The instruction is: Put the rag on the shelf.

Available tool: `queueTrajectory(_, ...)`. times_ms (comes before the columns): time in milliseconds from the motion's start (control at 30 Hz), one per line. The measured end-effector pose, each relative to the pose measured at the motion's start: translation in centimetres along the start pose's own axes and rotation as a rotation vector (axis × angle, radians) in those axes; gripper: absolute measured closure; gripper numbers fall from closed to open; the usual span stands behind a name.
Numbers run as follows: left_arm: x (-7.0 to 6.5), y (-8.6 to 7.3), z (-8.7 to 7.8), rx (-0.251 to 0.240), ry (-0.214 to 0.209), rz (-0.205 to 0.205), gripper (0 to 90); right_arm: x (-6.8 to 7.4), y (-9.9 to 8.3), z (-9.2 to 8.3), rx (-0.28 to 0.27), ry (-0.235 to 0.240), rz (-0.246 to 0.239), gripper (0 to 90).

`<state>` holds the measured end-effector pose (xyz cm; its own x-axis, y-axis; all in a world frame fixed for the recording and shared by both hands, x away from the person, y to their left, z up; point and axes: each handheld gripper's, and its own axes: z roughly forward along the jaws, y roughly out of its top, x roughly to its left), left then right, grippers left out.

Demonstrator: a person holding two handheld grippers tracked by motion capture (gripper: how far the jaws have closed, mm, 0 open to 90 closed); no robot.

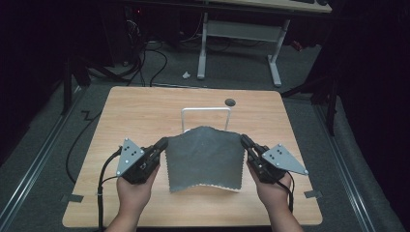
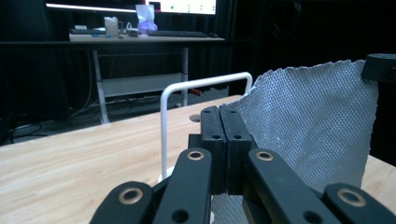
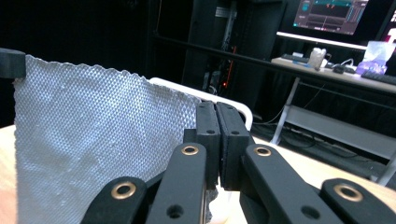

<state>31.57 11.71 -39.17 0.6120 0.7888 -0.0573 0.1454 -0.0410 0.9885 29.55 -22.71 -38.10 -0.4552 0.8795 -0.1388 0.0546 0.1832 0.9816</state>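
You held the cloth (image 1: 205,157) up between your two grippers, clear of most of the table (image 1: 135,108), with its lower edge hanging near the front of the tabletop. Your left gripper (image 1: 163,143) had its jaws pressed together on the cloth's upper left corner; in the left gripper view the grey weave spread away to the right from the closed jaws. Your right gripper (image 1: 243,140) pinched the upper right corner the same way, jaws tight on the fabric. The cloth hung stretched between them, its top edge just in front of the white rack (image 1: 206,110) standing at mid-table. Your hands gripped both tools from below, near the table's front edge.
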Motion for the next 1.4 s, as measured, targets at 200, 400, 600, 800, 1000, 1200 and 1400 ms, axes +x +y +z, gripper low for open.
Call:
queueTrajectory(200, 0.5, 1.7, 0.7, -0.026, 0.026, 0.015, 89.5, -0.5, 1.5, 1.0, -0.025, -0.01, 0.014, 89.7)
queueTrajectory(400, 1.1, 3.3, 1.7, -0.049, 0.056, 0.028, 89.6, -1.3, 2.8, 1.9, -0.049, -0.022, 0.033, 89.8)
queueTrajectory(600, 1.6, 4.4, 3.2, -0.054, 0.088, 0.054, 89.6, -2.4, 3.5, 3.0, -0.055, -0.046, 0.046, 89.7)
queueTrajectory(800, 2.5, 5.2, 4.8, -0.05, 0.113, 0.054, 89.6, -3.5, 4.1, 4.0, -0.059, -0.066, 0.063, 89.7)
queueTrajectory(1000, 3.3, 5.8, 6.4, -0.048, 0.125, 0.061, 89.6, -4.3, 4.5, 5.3, -0.048, -0.081, 0.067, 89.8)
queueTrajectory(1200, 4.0, 6.1, 7.9, -0.045, 0.148, 0.082, 89.6, -5.1, 5.3, 6.7, -0.047, -0.095, 0.06, 89.8)
queueTrajectory(1400, 4.7, 6.4, 9.0, -0.044, 0.158, 0.09, 89.5, -6.0, 5.7, 8.0, -0.038, -0.093, 0.056, 89.8)
